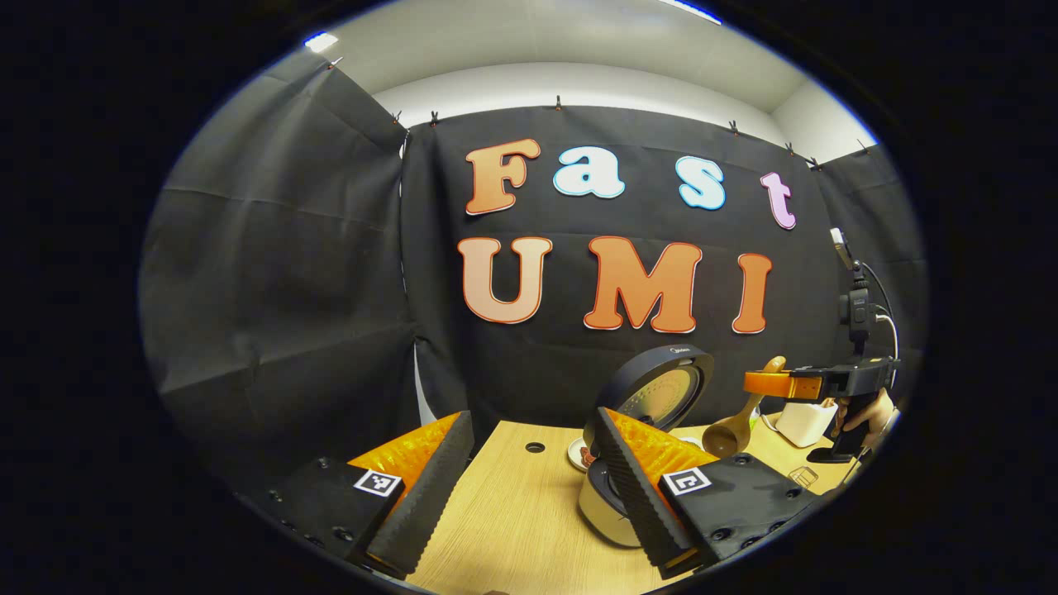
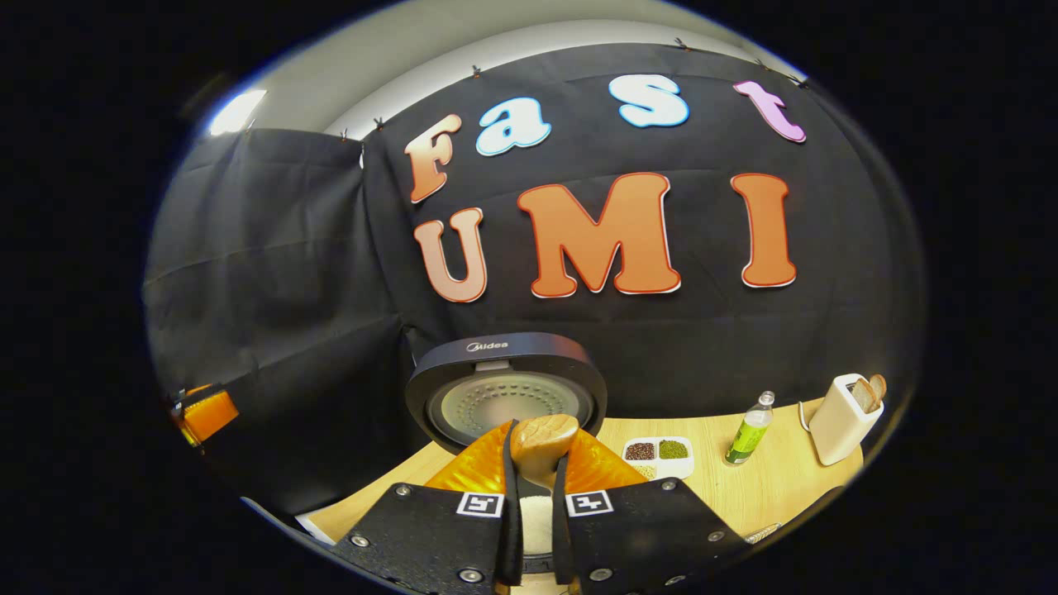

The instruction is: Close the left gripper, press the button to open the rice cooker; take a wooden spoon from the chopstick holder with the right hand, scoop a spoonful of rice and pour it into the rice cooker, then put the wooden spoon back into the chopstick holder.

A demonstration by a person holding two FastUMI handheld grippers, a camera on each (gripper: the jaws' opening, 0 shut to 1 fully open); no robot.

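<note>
The right gripper view is looking straight at the rice cooker [image 2: 504, 392], whose dark round lid is standing upright and open, showing its pale dotted inner plate. Farther right on the wooden table [image 2: 744, 496] that view is taking in a small white tray of grains [image 2: 659, 454], a green bottle [image 2: 750, 430] and a white toaster [image 2: 843, 417] with bread sticking out of it. The left gripper view is catching the same cooker [image 1: 653, 397] from the side, its cream-coloured body partly hidden behind that gripper's own finger, with the lid tilting back above it.

The wooden spoon [image 2: 541, 446] is pale brown and smooth. In the right gripper view its rounded handle end is sitting between the fingers of the right gripper [image 2: 533, 496], which are pressing in on it from both sides, with white rice visible below in the gap. In the left gripper view the spoon [image 1: 736, 426] is hanging at a slant, bowl downward, just beside the open cooker.

There, the right gripper [image 1: 773, 382] is being held level by a hand [image 1: 872, 413] at the table's far right. The left gripper [image 1: 529, 496] is hovering over the table with its fingers spread wide, nothing between them.
</note>
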